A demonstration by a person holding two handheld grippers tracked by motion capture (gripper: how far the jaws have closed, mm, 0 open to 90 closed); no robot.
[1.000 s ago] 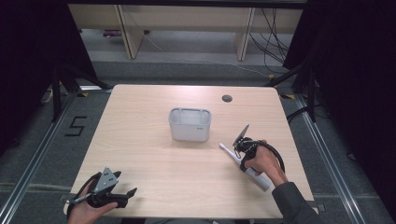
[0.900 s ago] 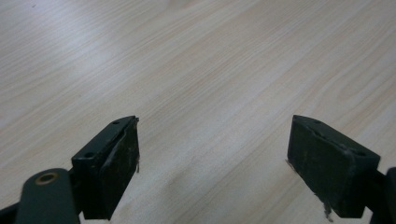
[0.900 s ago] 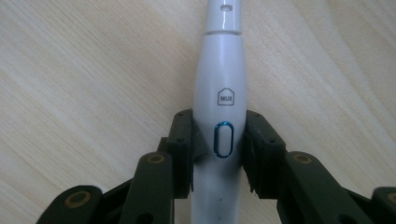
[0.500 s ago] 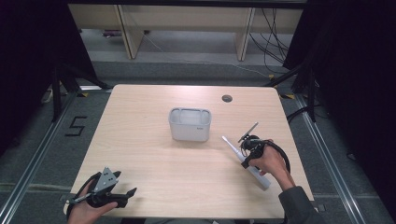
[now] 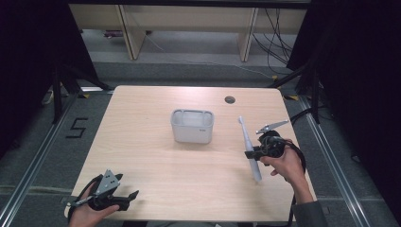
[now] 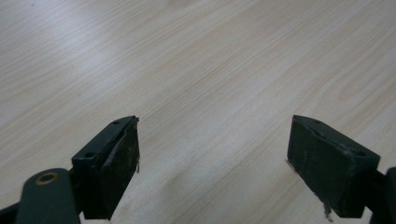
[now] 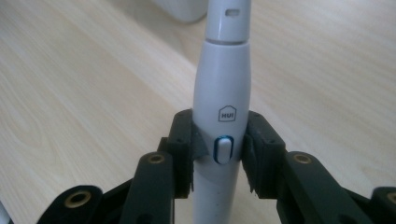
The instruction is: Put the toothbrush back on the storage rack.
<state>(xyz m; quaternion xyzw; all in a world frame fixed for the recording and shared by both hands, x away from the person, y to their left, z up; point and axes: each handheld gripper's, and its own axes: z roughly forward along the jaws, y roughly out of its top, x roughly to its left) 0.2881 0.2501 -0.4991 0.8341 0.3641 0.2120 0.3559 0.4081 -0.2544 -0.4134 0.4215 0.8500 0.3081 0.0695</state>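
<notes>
The right claw (image 5: 252,152) is clamped on a white electric toothbrush with a slim neck and a blue-ringed button (image 5: 248,146), its two black jaws pressing the handle from either side. In the right gripper view the handle (image 7: 223,121) rises straight up between the pads, which meet it at the level of the button, just under a small house-shaped logo. From the high view the toothbrush hangs over the right part of the pale wood-grain bench (image 5: 142,127), tilted, with its narrow head pointing away from the person and toward the bench's far edge, and its thick end nearest the person. It sits to the right of a light grey rectangular plastic container (image 5: 192,126), which stands upright near the middle of the bench, apart from the brush.

The left claw (image 5: 125,201) rests low at the near left corner of the bench, held in the person's hand. Its jaws stand wide apart in the left gripper view (image 6: 212,163), with bare wood between them.
</notes>
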